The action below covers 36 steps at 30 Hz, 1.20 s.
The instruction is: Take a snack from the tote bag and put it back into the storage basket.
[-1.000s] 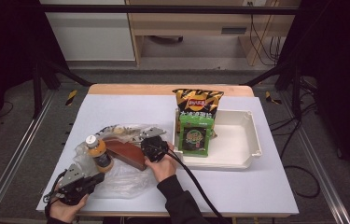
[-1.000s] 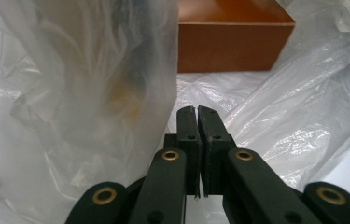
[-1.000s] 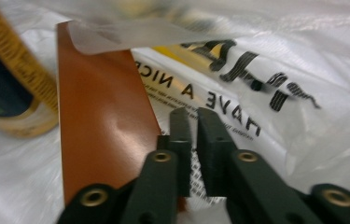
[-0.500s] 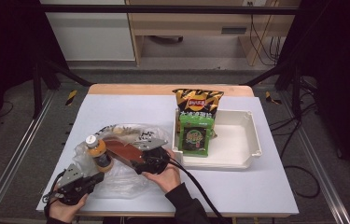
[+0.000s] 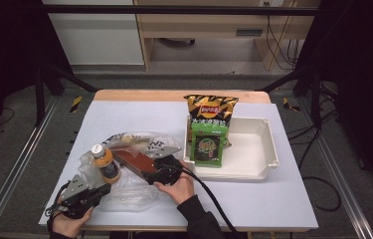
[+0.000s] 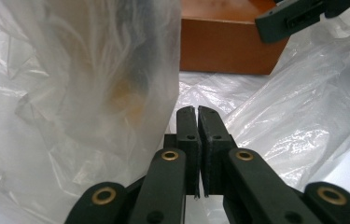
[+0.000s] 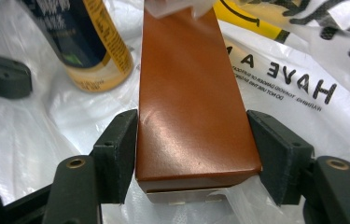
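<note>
White table point(image 5: 124, 112), near-left part covered by crumpled clear plastic bag point(image 5: 124, 194). Brown box point(image 7: 191, 102) lying on the bag, near end clamped between jaws of right gripper point(image 7: 196, 156), both pads flush on its sides. Juice bottle point(image 5: 105, 163) upright just beside the box. Left gripper point(image 6: 198, 126) pinched tight on a fold of the bag.

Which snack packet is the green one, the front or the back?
The front packet, standing in the white tray. The one behind it is black and yellow and taller.
</note>
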Each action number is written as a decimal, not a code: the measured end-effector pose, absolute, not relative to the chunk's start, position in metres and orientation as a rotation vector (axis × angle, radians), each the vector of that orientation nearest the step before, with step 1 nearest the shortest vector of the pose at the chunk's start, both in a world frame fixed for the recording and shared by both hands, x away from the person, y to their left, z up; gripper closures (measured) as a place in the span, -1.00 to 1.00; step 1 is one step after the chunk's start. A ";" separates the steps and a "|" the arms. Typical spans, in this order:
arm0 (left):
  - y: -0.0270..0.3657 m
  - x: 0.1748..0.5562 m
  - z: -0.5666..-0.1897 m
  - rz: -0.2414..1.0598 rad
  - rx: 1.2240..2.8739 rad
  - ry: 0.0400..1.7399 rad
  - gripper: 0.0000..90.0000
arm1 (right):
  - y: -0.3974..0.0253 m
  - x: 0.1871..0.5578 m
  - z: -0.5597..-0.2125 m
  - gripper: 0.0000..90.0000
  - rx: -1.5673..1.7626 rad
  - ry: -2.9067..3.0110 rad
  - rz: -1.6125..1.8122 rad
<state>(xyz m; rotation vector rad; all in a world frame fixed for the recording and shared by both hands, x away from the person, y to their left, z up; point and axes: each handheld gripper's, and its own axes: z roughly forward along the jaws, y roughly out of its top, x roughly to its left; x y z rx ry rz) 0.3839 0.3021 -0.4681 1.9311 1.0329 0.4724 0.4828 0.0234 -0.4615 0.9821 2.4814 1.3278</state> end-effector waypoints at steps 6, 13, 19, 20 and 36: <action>0.302 0.384 -0.468 0.474 1.931 1.031 0.94 | 0.018 0.489 -0.461 -0.18 1.054 2.495 1.380; 0.302 0.384 -0.468 0.477 1.939 1.028 0.94 | 0.026 0.476 -0.465 -0.22 0.825 2.422 1.291; 0.302 0.384 -0.468 0.476 1.938 1.026 0.94 | 0.031 0.474 -0.472 -0.22 0.779 2.425 1.230; 0.302 0.384 -0.468 0.476 1.938 1.026 0.94 | 0.031 0.475 -0.473 -0.19 0.783 2.429 1.227; 0.302 0.384 -0.468 0.476 1.940 1.023 0.94 | 0.014 0.487 -0.467 -0.17 1.178 2.482 1.438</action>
